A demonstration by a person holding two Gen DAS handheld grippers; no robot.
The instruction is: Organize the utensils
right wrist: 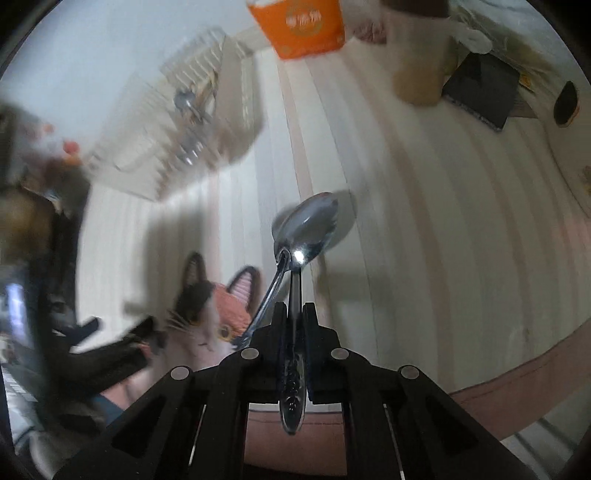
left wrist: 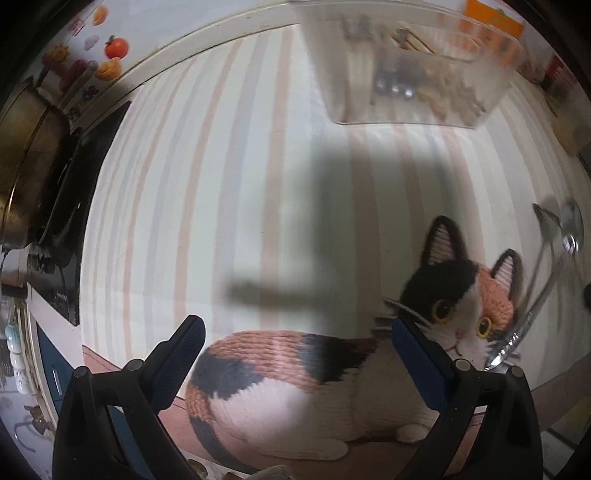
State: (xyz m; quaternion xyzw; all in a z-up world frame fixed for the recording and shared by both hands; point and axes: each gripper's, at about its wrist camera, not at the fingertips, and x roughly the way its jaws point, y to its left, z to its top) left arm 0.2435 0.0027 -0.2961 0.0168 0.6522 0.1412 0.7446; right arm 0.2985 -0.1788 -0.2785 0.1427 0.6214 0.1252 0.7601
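The right hand-held gripper (right wrist: 294, 308), at lower centre of the right wrist view, is clamped tight on a steel spoon's (right wrist: 305, 227) handle, bowl raised over the striped tabletop (right wrist: 424, 229). The left hand-held gripper (left wrist: 295, 332) stands wide open and empty above a cat-print mat (left wrist: 280, 373). A clear utensil organizer (left wrist: 406, 74) sits at upper right of the left wrist view.

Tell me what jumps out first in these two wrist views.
The calico cat picture on the striped tablecloth dominates the left wrist view, right under the open left gripper. In the right wrist view, the right gripper is shut on a metal spoon, held by its handle with a second spoon beside it; how that one is held is unclear. Farther back, left of the orange box, a clear organizer bin holds utensils.
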